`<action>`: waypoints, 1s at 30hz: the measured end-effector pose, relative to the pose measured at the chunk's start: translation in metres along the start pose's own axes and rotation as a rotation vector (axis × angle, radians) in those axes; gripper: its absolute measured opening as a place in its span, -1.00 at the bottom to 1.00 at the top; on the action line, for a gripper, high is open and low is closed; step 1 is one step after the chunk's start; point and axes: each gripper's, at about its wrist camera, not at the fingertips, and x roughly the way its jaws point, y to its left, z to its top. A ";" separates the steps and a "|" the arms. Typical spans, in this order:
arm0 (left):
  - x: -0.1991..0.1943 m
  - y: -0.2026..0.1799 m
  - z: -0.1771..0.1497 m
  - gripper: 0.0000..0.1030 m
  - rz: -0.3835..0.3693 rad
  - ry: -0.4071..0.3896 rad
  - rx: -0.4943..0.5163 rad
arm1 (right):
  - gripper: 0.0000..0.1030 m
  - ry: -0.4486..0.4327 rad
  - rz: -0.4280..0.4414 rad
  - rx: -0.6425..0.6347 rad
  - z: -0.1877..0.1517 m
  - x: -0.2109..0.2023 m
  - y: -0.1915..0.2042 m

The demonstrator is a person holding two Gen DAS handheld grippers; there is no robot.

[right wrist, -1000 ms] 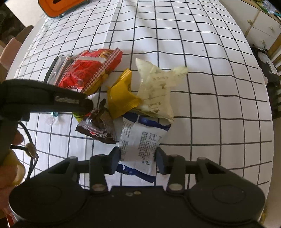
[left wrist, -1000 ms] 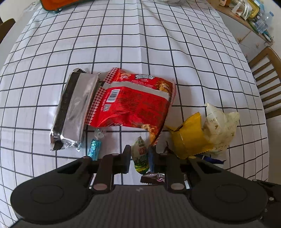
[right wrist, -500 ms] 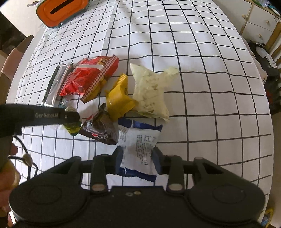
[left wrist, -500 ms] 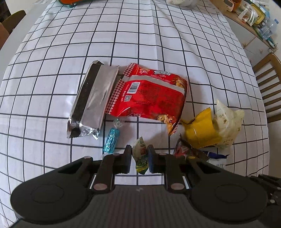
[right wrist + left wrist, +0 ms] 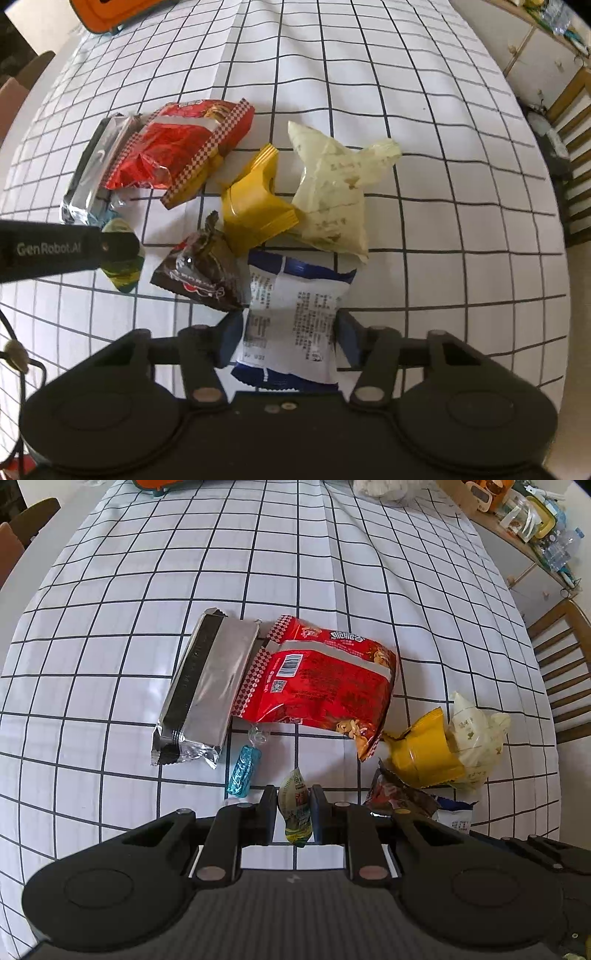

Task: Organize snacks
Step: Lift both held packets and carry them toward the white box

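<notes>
Snacks lie bunched on the checked-cloth worktop (image 5: 110, 590). From left to right in the left wrist view: a long silver foil packet (image 5: 207, 690), a small blue twisted sweet (image 5: 243, 764), a big red crisp bag (image 5: 325, 686), a dark brown wrapped piece (image 5: 399, 794), a yellow pleated pouch (image 5: 424, 757) and a pale cream bag (image 5: 476, 738).

The left hand-held gripper (image 5: 293, 805) pinches a small green-and-yellow sachet (image 5: 295, 808) between nearly closed pads, clear of the cloth it seems, just right of the blue sweet. The right hand-held gripper (image 5: 288, 336) is opening, its pads parting from the white-and-blue printed packet (image 5: 291, 317), which lies between them below the yellow pouch.

I judge this a placing step: the packet is being set beside the pile. Next, the sachet needs a spot in the row.
</notes>
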 end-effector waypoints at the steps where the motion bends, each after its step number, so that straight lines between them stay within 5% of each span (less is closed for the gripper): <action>1: 0.000 0.000 0.000 -0.65 0.000 -0.001 0.000 | -0.06 0.000 0.001 -0.004 0.000 0.000 0.000; 17: -0.049 -0.007 -0.010 -0.65 -0.014 -0.066 0.046 | -0.15 -0.092 0.113 0.030 -0.020 -0.062 -0.037; 30: -0.114 -0.023 -0.065 -0.65 -0.032 -0.105 0.117 | -0.15 -0.196 0.220 -0.042 -0.063 -0.132 -0.046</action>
